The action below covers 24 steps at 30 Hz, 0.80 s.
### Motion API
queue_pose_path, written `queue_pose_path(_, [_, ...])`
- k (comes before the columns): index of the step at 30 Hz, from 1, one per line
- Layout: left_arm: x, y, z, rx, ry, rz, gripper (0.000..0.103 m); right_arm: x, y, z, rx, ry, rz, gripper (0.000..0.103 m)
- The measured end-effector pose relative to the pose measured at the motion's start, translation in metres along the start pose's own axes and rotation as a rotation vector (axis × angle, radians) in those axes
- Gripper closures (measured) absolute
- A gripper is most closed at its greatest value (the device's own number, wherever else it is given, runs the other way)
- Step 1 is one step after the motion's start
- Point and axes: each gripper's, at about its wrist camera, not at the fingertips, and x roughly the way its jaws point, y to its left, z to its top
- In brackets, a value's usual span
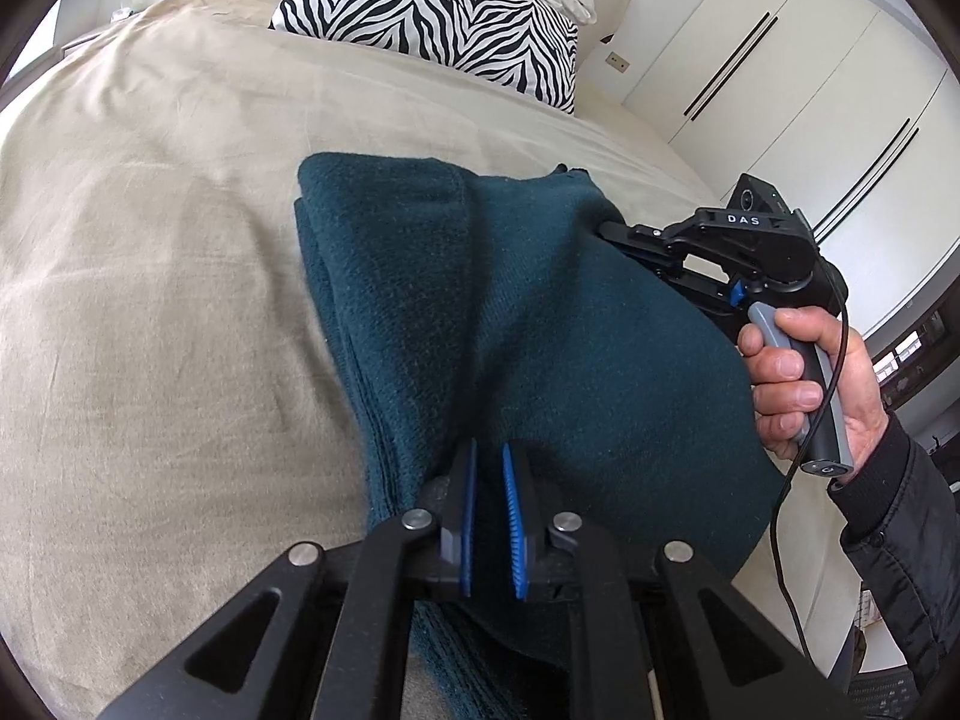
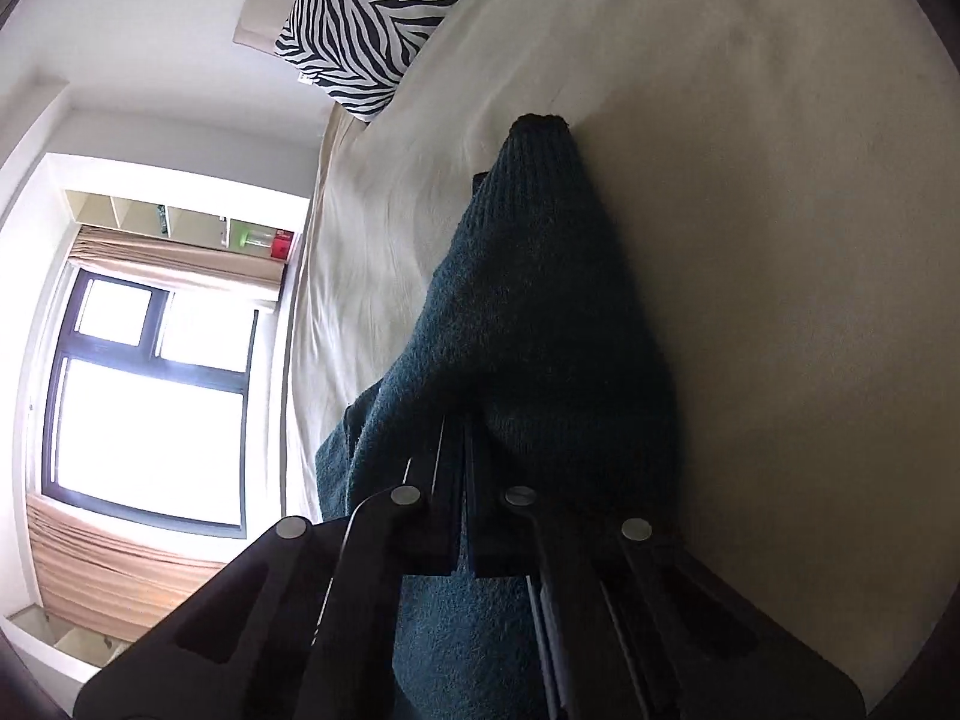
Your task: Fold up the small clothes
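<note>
**Both claws grab the teal knit for a fold**

Beige bed cover (image 1: pixel 150 228) fills most of both views, wide and flat. On it lies the dark teal knit (image 1: pixel 480 300), partly doubled over, with stacked layers showing along its left edge. It sits near the right edge of the bed, closer to the person than to the zebra pillow (image 1: pixel 432 12) at the head.

From the left wrist view, the left gripper (image 1: pixel 489 480) has its blue pads nearly together, with a slim gap showing. It sits at the near edge of the knit, and it looks like it pinches a thin bit of cloth, but I cannot be sure. The right gripper (image 2: pixel 465 420) is pressed shut on a fold of the knit at its right side. A hand (image 1: pixel 804 384) holds its handle.

I think the step is grabbing an edge to fold it over. Next, both claws should lift together and carry the edge across.

Lots of bare bed lies to the left. The white wardrobe (image 1: pixel 780 90) stands beyond the right side.
</note>
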Motion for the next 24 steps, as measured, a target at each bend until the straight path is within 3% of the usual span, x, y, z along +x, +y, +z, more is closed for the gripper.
queue_pose_path(2, [0.000, 0.002, 0.000, -0.008, -0.001, -0.009, 0.089, -0.010, 0.002, -0.003, 0.001, 0.002, 0.009, 0.103])
queue_pose_path(5, [0.000, 0.005, -0.002, -0.023, -0.002, -0.020, 0.090, -0.026, 0.028, -0.009, -0.053, -0.051, 0.006, 0.083])
queue_pose_path(7, [-0.001, 0.006, -0.002, -0.028, -0.001, -0.024, 0.090, -0.024, 0.047, -0.010, -0.076, -0.057, 0.055, 0.045])
queue_pose_path(8, [-0.001, 0.006, -0.003, -0.028, 0.000, -0.025, 0.090, -0.020, 0.057, -0.010, -0.096, -0.046, 0.067, 0.041])
queue_pose_path(12, [-0.001, 0.008, -0.002, -0.028, 0.003, -0.027, 0.090, 0.025, 0.085, -0.014, -0.158, 0.072, 0.019, 0.042])
queue_pose_path(15, [-0.001, 0.008, -0.002, -0.026, 0.001, -0.026, 0.090, 0.047, 0.085, -0.014, -0.210, 0.081, -0.056, 0.049])
queue_pose_path(19, [-0.001, 0.006, -0.003, -0.021, -0.004, -0.018, 0.090, 0.031, 0.067, -0.009, -0.151, 0.061, -0.002, 0.070])
queue_pose_path(20, [-0.001, 0.005, -0.003, -0.020, -0.005, -0.015, 0.090, 0.023, 0.065, -0.008, -0.146, 0.039, -0.013, 0.069])
queue_pose_path(22, [-0.001, 0.002, -0.005, -0.016, -0.007, -0.005, 0.090, 0.001, 0.059, -0.012, -0.139, -0.026, -0.092, 0.059])
queue_pose_path(24, [-0.002, -0.002, -0.006, -0.004, -0.012, 0.013, 0.090, -0.022, 0.049, -0.018, -0.111, -0.078, -0.091, 0.059])
